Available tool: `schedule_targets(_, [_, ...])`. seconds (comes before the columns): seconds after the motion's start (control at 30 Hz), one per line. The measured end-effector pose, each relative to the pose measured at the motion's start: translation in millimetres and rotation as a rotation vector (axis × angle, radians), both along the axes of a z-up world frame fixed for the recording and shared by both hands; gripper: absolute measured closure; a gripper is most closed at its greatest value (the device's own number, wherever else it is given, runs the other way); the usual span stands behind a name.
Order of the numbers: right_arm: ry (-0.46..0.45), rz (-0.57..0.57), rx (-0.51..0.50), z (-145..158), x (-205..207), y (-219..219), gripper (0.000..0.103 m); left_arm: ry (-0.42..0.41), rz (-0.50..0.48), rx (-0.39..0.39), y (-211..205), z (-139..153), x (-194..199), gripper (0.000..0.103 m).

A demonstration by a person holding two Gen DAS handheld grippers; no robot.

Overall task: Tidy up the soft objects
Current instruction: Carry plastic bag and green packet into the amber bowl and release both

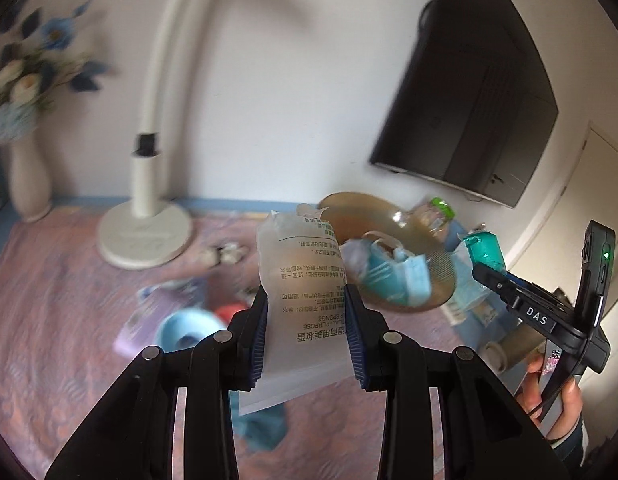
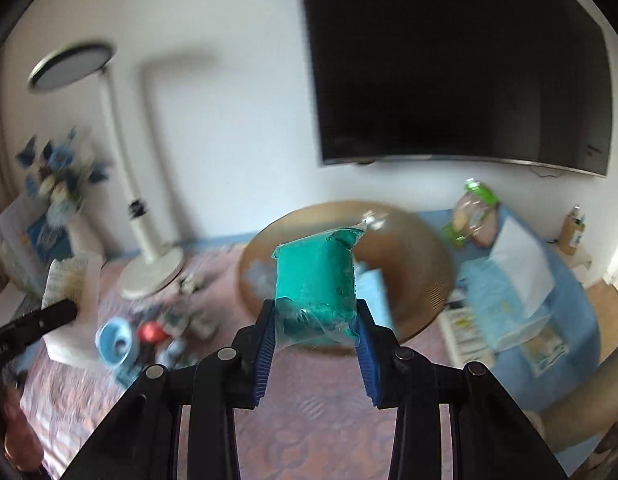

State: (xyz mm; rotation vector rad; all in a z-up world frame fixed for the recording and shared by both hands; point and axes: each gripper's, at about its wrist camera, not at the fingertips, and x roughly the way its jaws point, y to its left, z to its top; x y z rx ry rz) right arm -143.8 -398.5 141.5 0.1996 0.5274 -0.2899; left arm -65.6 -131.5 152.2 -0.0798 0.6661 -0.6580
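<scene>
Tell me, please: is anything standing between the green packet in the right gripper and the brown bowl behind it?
Nothing visible does. The right gripper is shut on the green packet, held above the table, and the brown bowl lies directly behind it. The bowl already holds blue face masks, but room remains.

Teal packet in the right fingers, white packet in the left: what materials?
Teal wrapped block: glossy clear plastic film over something teal, probably sponge; the film wrinkles and glints. White printed pouch: frosted, translucent plastic film, matte, with black print reading "sponge".
</scene>
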Motion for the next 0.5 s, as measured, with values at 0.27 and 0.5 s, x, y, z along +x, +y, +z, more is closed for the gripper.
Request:
schedule_targets(0.27, [0.002, -0.108, 0.093, 6.7, 22.9, -68.8, 0.067, 0.011, -0.117, 0.026, -101.3, 0.6, 36.7, 0.072])
schedule_targets(0.5, [0.065, -0.114, 0.074, 2.3, 57.8, -84.3, 0.064, 0.002, -0.144, 0.026, -152.0, -10.0, 49.9, 0.053])
